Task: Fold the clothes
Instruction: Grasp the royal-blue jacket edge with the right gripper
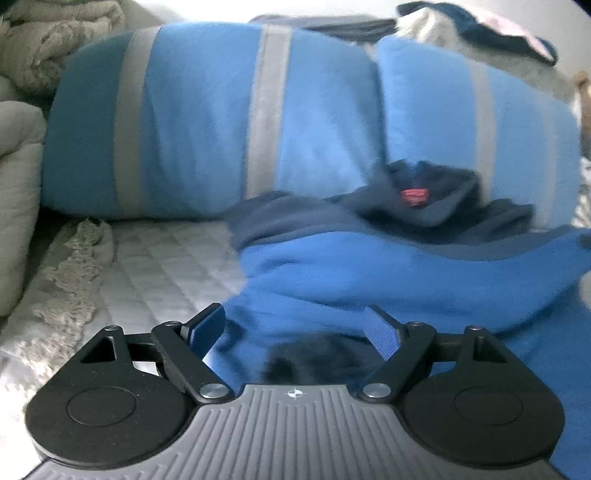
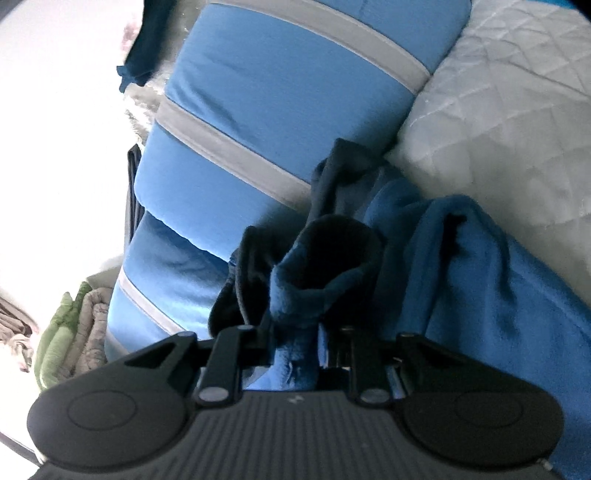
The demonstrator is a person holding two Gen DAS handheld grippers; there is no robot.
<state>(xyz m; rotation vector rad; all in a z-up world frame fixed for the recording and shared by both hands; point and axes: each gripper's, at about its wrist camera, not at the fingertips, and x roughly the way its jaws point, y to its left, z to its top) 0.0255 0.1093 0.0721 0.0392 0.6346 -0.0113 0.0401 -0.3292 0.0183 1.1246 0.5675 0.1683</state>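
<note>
Close to my left gripper (image 1: 293,330), the jaws are spread wide and nothing is between them. They hang just over the blue fleece top (image 1: 369,280), which lies crumpled on the bed (image 1: 155,280). I cannot tell if the tips touch the cloth.

My right gripper (image 2: 295,332) has its jaws squeezed tight on a bunched fold of the same blue fleece top (image 2: 498,295). The pinched bit stands up from the jaws like a little tube with a dark rim. The rest of the top trails away to the right, over the white quilted cover of the bed (image 2: 498,122).

A bit farther on, the top's dark collar (image 1: 413,199) shows a small red tag (image 1: 413,195).

Behind the top lie two big blue pillows with grey stripes (image 1: 221,118), and the collar rests against them.

Farthest off, in the left view, is a pale folded blanket (image 1: 55,44) at the left and a dark blue cloth (image 1: 498,29) at the top right.
</note>
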